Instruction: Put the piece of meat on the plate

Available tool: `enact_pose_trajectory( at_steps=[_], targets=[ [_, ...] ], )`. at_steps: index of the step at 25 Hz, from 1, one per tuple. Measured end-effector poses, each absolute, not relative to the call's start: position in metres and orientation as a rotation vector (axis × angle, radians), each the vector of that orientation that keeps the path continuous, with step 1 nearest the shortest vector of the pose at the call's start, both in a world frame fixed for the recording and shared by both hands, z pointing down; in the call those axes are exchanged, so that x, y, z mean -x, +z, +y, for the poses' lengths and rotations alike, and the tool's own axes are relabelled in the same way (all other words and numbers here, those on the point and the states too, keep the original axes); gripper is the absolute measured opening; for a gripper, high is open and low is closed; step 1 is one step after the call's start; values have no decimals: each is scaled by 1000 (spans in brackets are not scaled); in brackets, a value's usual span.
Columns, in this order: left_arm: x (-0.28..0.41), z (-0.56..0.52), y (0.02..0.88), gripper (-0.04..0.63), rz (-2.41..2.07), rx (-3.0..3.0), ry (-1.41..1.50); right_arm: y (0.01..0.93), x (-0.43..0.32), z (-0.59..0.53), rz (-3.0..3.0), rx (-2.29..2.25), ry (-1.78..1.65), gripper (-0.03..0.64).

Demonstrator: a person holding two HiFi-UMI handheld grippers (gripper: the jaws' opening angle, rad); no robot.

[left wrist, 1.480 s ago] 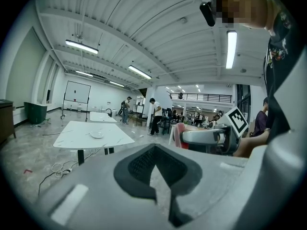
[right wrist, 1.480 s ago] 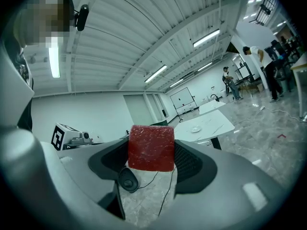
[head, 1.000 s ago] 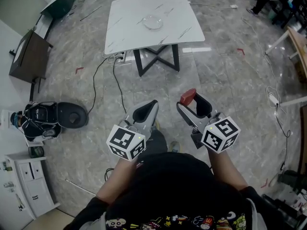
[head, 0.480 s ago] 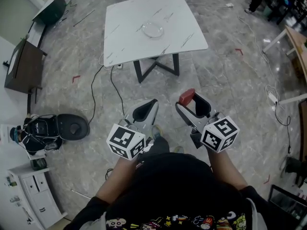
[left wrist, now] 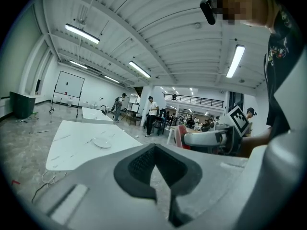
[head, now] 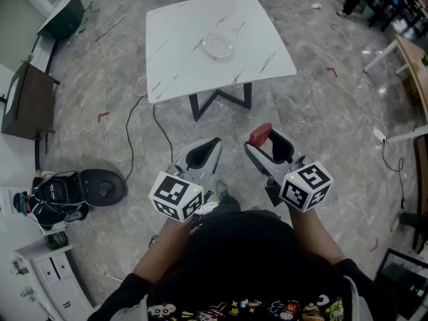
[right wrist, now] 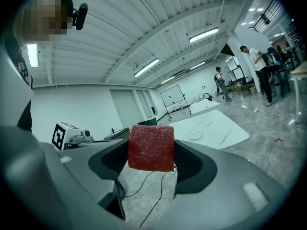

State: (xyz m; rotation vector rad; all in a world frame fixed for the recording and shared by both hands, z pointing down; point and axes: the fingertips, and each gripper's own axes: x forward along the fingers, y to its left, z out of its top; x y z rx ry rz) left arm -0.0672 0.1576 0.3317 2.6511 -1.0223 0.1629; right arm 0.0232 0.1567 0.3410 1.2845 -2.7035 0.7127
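1. Left gripper [head: 211,146]: held low in front of the person's body, above the floor. Its fingers are pressed together at the tips, with nothing between them.
2. Right gripper [head: 265,139]: level with the left one and just beside it, not touching it. Its fingers pinch the piece of meat [right wrist: 151,147], a dark red block, one finger against each side face. The block sits at the finger ends, off every surface.
3. Floor [head: 321,112]: grey marbled tiles under both grippers. A black cable [head: 129,136] runs across it from under the near left edge of the table.
4. Round black device [head: 101,186]: on the floor to the person's left, with a black bag [head: 57,196] just beside it.
5. Table [head: 177,52]: white marbled top on a dark crossed base, well ahead of both grippers.
6. Plate [head: 217,47]: clear and round, resting on the table top near its middle. It is well apart from the meat.
7. Background: several people stand among tables and chairs at the far end of the hall, too small to detail.
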Motion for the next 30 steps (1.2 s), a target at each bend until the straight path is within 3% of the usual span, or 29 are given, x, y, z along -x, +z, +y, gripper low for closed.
enact_pose_trajectory(
  at_steps=[9, 30],
  targets=[
    [90, 128, 336, 0, -987, -2673, 179, 344, -1, 136, -2673, -1323, 716, 324],
    [71, 53, 342, 0, -1077, -2630, 194, 350, -18, 48, -2712, -1207, 714, 324]
  ],
)
